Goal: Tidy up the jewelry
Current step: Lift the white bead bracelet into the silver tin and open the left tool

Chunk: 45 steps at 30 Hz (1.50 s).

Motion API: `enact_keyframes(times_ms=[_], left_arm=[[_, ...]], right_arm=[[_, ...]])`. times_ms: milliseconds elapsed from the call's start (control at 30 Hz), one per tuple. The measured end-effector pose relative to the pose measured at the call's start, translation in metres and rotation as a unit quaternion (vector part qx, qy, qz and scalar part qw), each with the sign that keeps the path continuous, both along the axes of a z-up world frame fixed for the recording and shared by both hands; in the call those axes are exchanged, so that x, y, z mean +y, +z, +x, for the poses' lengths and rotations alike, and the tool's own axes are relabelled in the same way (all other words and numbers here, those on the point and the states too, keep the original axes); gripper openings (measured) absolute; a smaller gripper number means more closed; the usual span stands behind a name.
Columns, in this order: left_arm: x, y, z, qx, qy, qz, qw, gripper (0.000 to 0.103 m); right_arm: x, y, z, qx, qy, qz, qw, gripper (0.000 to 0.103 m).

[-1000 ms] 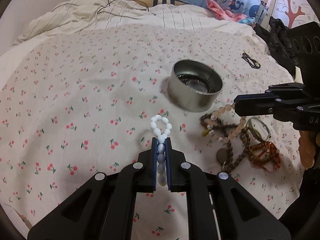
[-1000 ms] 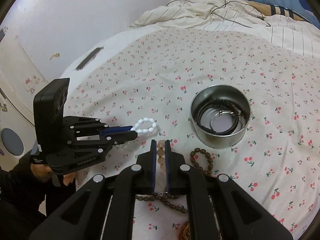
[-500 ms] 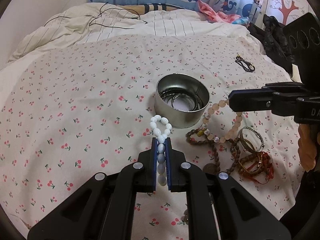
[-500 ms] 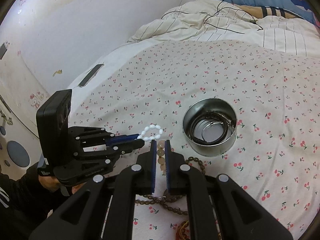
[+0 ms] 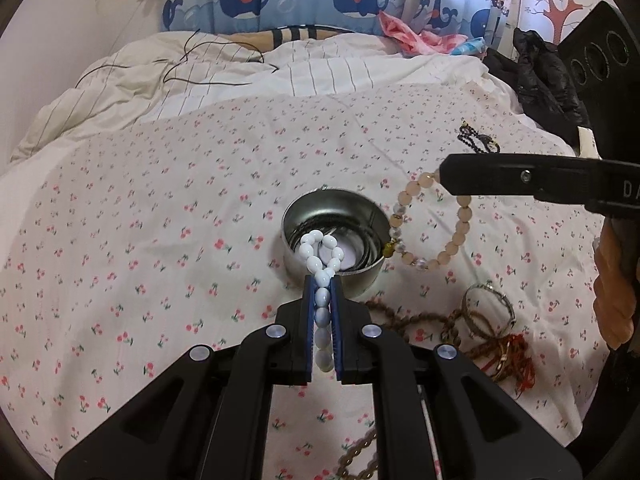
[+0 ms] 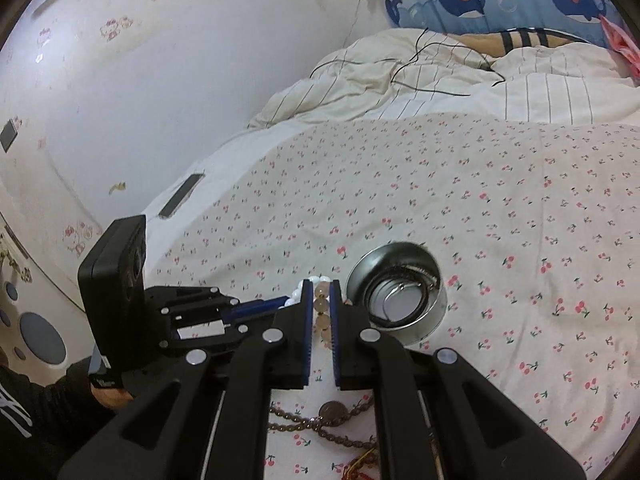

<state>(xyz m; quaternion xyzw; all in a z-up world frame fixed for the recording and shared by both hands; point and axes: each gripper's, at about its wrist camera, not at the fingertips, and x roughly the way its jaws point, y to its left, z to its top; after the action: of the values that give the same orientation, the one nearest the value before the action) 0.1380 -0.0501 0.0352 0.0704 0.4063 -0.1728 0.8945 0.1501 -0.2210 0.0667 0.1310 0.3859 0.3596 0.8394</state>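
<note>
Jewelry: scattered on a cherry-print bedsheet (image 5: 160, 240); part already sorted, part in the air, part left to collect
Tin (image 5: 332, 240): round metal tin standing upright on the sheet; dark bangles and a silver ring lie coiled on its bottom, so some pieces are already put away
White bead bracelet (image 5: 320, 256): pinched between the pads of the left gripper (image 5: 323, 284), jaws closed on it; its free loop hangs ahead of the fingertips, in line with the near rim of the tin; whether it is over the opening I cannot tell
Pink bead bracelet (image 5: 432, 228): clamped in the right gripper (image 5: 440, 172), jaws closed on it; the loop dangles clear of the sheet, just beside the tin's right rim
Pile still to sort: brown bead strand (image 5: 404, 316), metal bangle (image 5: 488, 308) and red cord bracelet (image 5: 508, 360) lie tangled near the tin; a dark chain (image 5: 478, 142) lies well apart, farther up the sheet
Progress, as I judge it: about midway; two pieces lifted but not yet dropped in; at least four more remain on the sheet
Left to do: bring both loops over the tin and release; then return for the pile and the dark chain
</note>
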Motion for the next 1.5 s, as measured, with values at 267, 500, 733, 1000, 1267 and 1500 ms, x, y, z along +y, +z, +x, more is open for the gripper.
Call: enact_keyframes(times_ms=[267,500,733,1000,1267,1500], left_arm=[[-0.013,0.004,0.014,-0.009,-0.001,-0.006,0.9999,0.007],[-0.019,0.001,0.019,-0.016,0.001,0.005,0.9999,0.007],[-0.018,-0.001,0.026,-0.016,0.005,-0.001,0.9999,0.007],[-0.004,-0.009,0.045,0.022,0.017,-0.062,0.9977,0.007],[-0.001,-0.018,0.051,0.044,0.025,-0.086,0.9950,0.007],[0.003,-0.026,0.077,0.061,0.038,-0.134,0.9883,0.007]], right_arm=[[-0.013,0.003,0.010,-0.005,-0.027,0.017,0.999,0.009],[-0.013,0.001,0.013,-0.004,-0.033,0.020,0.999,0.009],[-0.012,-0.002,0.016,-0.001,-0.036,0.025,0.999,0.009],[-0.008,-0.017,0.025,0.015,-0.047,0.023,0.999,0.009],[-0.011,-0.040,0.038,0.046,-0.072,0.034,0.996,0.009],[-0.004,-0.059,0.051,0.065,-0.085,0.037,0.994,0.009]])
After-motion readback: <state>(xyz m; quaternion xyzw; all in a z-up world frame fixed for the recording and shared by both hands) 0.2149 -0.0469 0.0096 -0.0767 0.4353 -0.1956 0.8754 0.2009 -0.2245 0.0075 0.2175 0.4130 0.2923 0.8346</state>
